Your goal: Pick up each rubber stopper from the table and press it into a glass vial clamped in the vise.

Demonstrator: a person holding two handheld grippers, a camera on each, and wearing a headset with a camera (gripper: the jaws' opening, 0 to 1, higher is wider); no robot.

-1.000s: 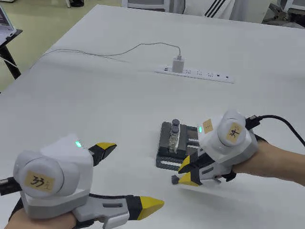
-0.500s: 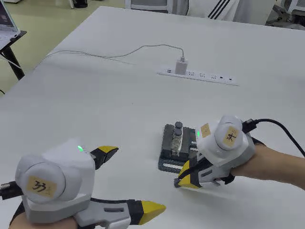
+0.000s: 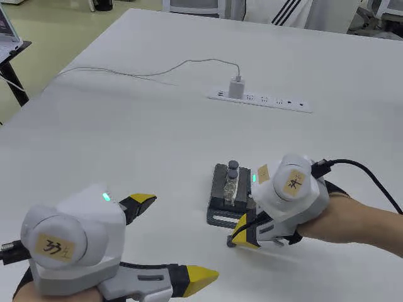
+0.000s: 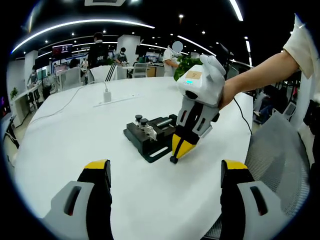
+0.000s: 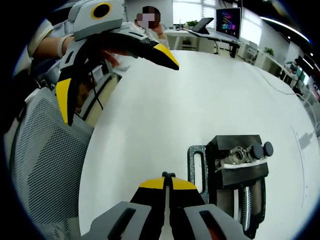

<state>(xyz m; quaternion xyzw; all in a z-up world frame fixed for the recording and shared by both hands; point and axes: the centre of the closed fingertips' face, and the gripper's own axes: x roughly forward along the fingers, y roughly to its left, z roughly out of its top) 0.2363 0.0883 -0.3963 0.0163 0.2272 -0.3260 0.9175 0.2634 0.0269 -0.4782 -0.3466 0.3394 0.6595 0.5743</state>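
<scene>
A black vise (image 3: 219, 200) stands on the white table and clamps glass vials (image 3: 231, 184) capped with grey stoppers (image 3: 232, 167). My right gripper (image 3: 240, 237) hovers low just in front of the vise, shut on a small dark grey rubber stopper (image 3: 231, 241) at its tips. The left gripper view shows that gripper (image 4: 178, 151) pointing down beside the vise (image 4: 150, 136). In the right gripper view the shut jaws (image 5: 165, 182) sit left of the vise (image 5: 239, 162). My left gripper (image 3: 173, 239) stands open and empty at the near left, its yellow tips far apart.
A white power strip (image 3: 261, 99) with a plugged charger and a thin cable lies across the far half of the table. A mesh chair (image 5: 42, 165) stands at the table's near edge. People and desks fill the room behind.
My right gripper has sunk a little and drifted left in front of the vise, and its jaws have drawn tighter together. The left gripper has hardly moved.
</scene>
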